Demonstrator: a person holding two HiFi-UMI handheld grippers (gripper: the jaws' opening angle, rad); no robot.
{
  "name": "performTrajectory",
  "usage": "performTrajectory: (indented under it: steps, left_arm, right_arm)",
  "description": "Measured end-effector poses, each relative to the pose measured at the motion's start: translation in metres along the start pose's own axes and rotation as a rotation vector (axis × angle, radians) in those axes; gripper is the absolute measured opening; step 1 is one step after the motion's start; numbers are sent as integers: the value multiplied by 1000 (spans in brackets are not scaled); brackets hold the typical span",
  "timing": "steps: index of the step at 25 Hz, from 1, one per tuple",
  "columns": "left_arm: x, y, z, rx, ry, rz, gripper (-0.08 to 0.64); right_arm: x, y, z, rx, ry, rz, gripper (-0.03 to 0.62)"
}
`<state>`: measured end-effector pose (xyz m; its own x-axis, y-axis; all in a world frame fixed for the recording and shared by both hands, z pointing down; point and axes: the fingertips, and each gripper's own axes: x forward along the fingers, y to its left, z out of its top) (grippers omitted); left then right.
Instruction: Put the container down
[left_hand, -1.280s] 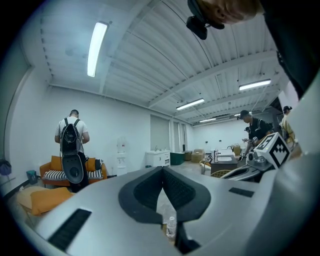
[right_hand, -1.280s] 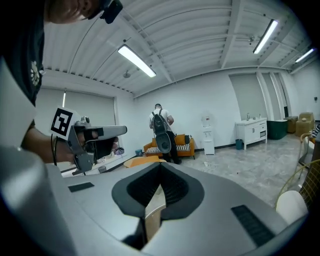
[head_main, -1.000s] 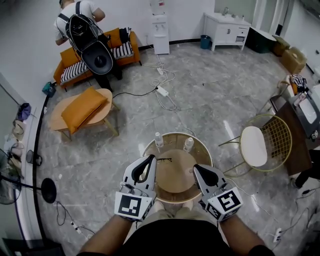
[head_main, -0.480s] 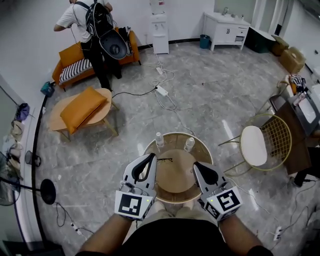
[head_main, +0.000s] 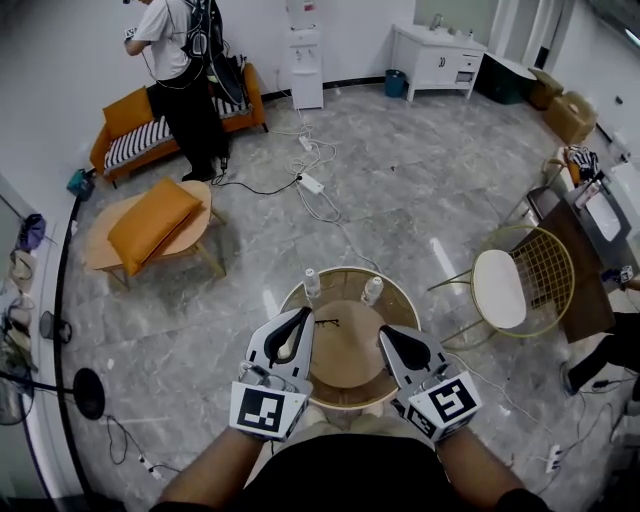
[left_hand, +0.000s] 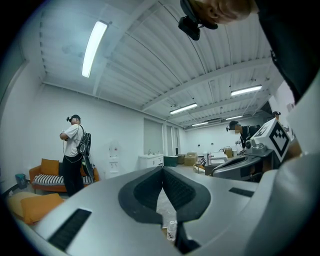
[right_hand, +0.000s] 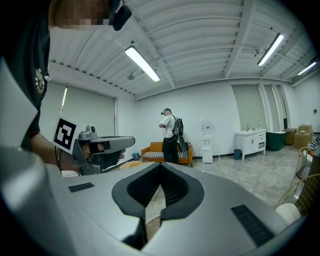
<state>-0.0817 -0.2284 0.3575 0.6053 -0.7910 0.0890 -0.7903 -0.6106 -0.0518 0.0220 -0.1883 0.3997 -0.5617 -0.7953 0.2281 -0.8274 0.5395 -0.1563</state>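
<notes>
Head view, left to right: person is standing at far left by the orange sofa. Nearer in, an orange cushion is lying on a low side table.

Left claw is hovering over the near-left edge of the round table, pointing away from the wearer. Left gripper view is showing this claw clenched, pad tips meeting, nothing gripped.

Containers are sitting on the table. Left bottle and right bottle are both small, clear and upright. They are standing apart from each other at the far rim, and neither is touching a claw. A dark item is lying on the tabletop just in front of the left bottle, too small to identify.

Right claw is hovering over the near-right edge of the table. Right gripper view is showing it clenched too, pads closed tip to tip, empty.

Chair with a white seat and gold wire frame is standing near the table at right.
</notes>
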Motion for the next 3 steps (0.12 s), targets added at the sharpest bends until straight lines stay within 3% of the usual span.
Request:
performTrajectory:
  steps: [3]
  left_arm:
    - [4,4,1,0,-12,-11,15]
  right_arm:
    - [6,0,-5,-14,4,5,14]
